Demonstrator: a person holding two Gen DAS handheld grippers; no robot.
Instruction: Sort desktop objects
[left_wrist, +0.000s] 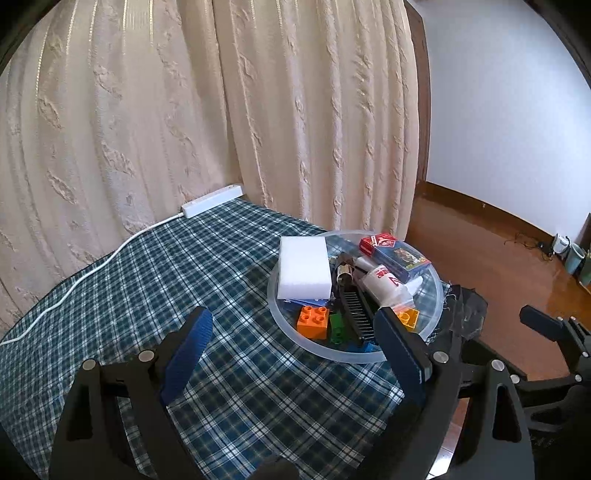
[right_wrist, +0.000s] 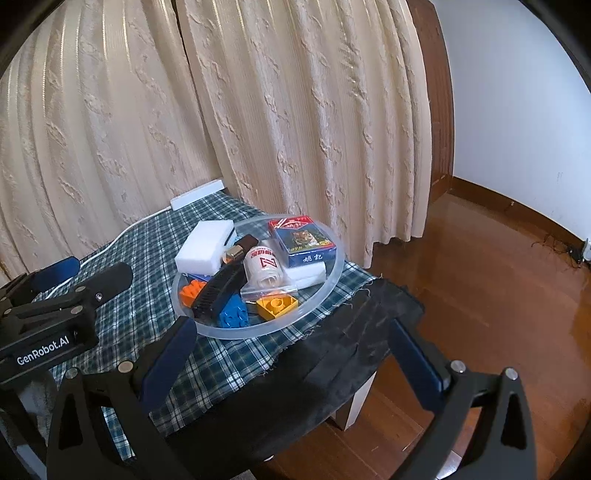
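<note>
tray (right_wrist: 325, 291): clear round plastic, on right part of plaid-clothed surface (left_wrist: 147, 295); holds all loose items seen, heaped.
contents: white sponge block (left_wrist: 303, 268) at far-left rim, overhanging; card box with tiger print (right_wrist: 306, 242) at far right; white printed bottle (right_wrist: 263, 267) lying mid-tray; black comb (right_wrist: 218, 288) lying diagonal, long axis near-left to far-right; orange brick (left_wrist: 314, 322), green brick (left_wrist: 337, 326), blue brick (right_wrist: 232, 314), yellow brick (right_wrist: 277, 305) along near rim; zip bag partly over yellow brick.
stage: fits either pile gathered into tray or pile waiting to be taken out; not settled from here.
key relation: tray ahead and right of left tongs (left_wrist: 295, 332), ahead and slightly left of right tongs (right_wrist: 291, 339); near rim with bricks closest to both; left tongs' right finger overlaps rim in view, contact unclear.
left tongs: spread wide, holding nothing.
right tongs: spread wide, holding nothing, over black cloth (right_wrist: 332, 354) at surface edge.
elsewhere: white power strip (left_wrist: 212, 201) and cord at far edge by curtain.
</note>
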